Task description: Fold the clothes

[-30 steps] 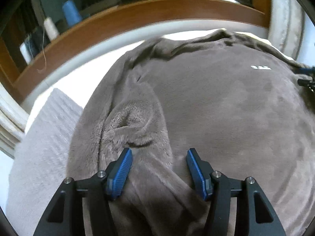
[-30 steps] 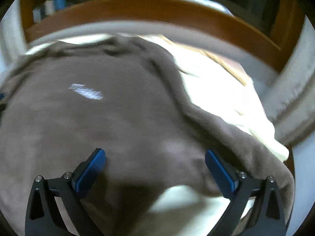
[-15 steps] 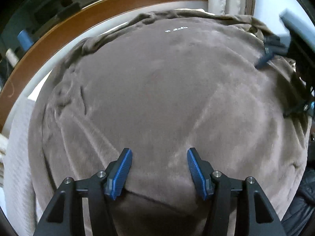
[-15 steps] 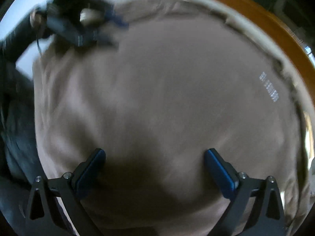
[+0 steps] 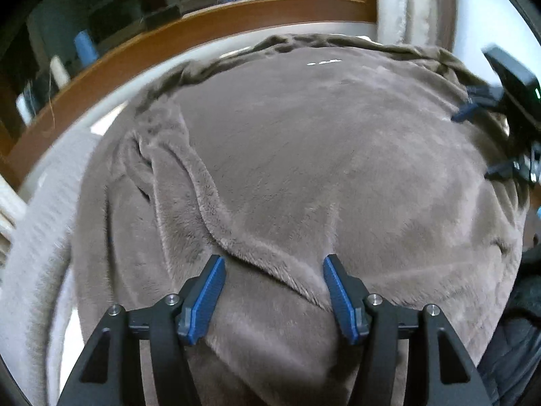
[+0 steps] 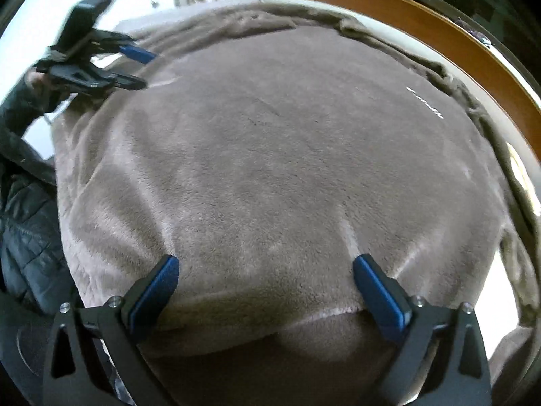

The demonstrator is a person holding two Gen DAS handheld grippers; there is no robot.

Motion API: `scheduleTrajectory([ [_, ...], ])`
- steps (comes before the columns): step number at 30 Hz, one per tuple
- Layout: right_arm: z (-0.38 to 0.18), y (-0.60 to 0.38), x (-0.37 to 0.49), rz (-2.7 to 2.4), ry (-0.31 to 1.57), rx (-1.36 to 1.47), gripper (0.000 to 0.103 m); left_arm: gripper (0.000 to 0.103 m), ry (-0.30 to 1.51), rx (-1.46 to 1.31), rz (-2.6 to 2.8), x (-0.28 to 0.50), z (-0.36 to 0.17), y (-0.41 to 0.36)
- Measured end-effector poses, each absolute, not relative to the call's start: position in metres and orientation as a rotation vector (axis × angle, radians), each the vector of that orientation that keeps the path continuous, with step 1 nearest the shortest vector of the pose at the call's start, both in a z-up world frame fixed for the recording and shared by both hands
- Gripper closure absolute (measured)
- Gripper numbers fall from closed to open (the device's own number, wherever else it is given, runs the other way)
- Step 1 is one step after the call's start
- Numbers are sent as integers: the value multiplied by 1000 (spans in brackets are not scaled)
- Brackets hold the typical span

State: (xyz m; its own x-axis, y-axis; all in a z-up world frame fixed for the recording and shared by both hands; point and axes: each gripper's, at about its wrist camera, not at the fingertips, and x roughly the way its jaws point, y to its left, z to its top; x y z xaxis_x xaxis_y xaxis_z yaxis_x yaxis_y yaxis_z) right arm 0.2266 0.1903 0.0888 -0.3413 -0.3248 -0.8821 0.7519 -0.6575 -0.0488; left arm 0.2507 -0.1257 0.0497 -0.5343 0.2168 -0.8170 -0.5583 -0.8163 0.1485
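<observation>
Wood trim and a pale bedcover framed the scene. Left gripper held its fingers apart at lower centre, straddling a plush ridge of the brown garment, gripping nothing. Right gripper stood wider apart at the lower middle of its view, above a folded near edge. Outward, the garment spread across most of both frames, white lettering at upper right, rumpled hem along the top. Judging by the thick pile, a closing pinch might catch only the top layer, so the fold would drag crooked or bunch.
</observation>
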Motion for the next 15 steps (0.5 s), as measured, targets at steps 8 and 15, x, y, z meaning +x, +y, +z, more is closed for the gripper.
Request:
scheduleTrajectory([
  [8,89,184,265,-1940,653,1153,1,40,538,-1165,2159,283,41,-113],
  [15,90,196,267,-1974,609,1169,1,38,431,-1195,2173,279,35,-125],
])
